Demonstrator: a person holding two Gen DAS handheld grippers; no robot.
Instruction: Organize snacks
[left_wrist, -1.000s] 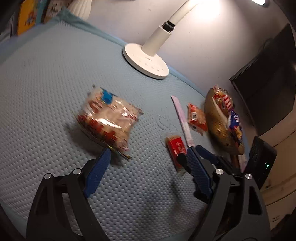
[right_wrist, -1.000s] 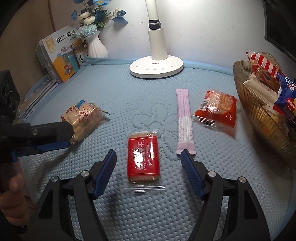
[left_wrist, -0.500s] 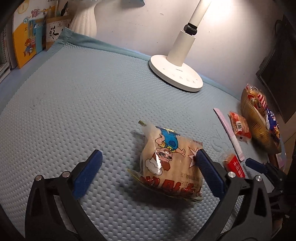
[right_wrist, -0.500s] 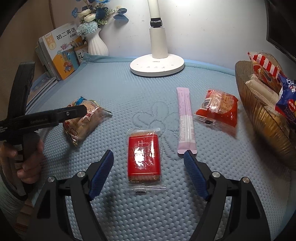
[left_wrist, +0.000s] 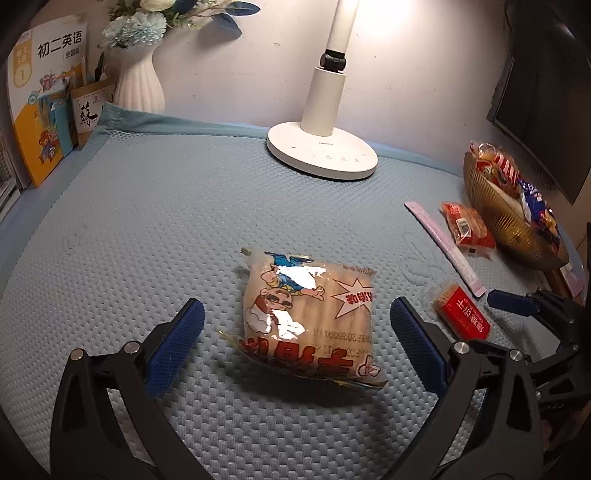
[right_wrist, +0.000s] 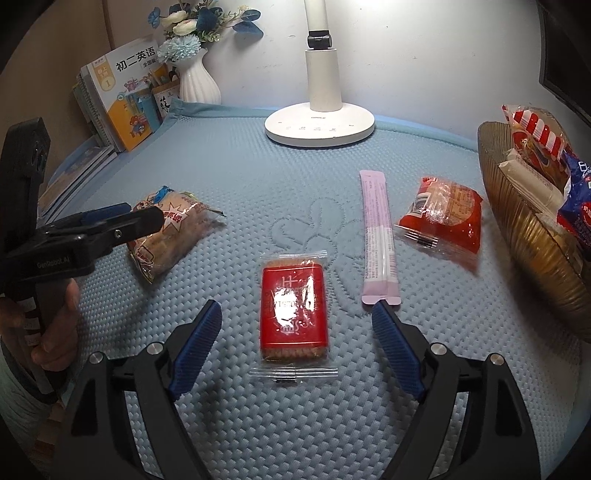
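Observation:
A cartoon-printed snack bag (left_wrist: 306, 314) lies on the blue mat (left_wrist: 147, 221). My left gripper (left_wrist: 295, 314) straddles it, wide open, pads clear of both sides. Seen from the right wrist, the same bag (right_wrist: 166, 229) sits behind the left gripper (right_wrist: 110, 221). A red biscuit packet (right_wrist: 293, 306) lies between the fingers of my right gripper (right_wrist: 295, 308), whose jaws are opening without touching it. A pink stick pack (right_wrist: 378, 236) and an orange-red packet (right_wrist: 443, 218) lie to the right. A gold bowl (right_wrist: 524, 236) holds several snacks.
A white desk lamp (left_wrist: 321, 155) stands at the back of the mat. A white vase (left_wrist: 138, 77) with flowers and upright books (left_wrist: 40, 110) fill the back left corner. A dark screen (left_wrist: 546, 92) hangs at the right. A person's hand (right_wrist: 55, 325) grips the left handle.
The left gripper has rolled level and swung over the cartoon bag, which now lies between its widened jaws. The right gripper's jaws have spread further around the unmoved red packet.

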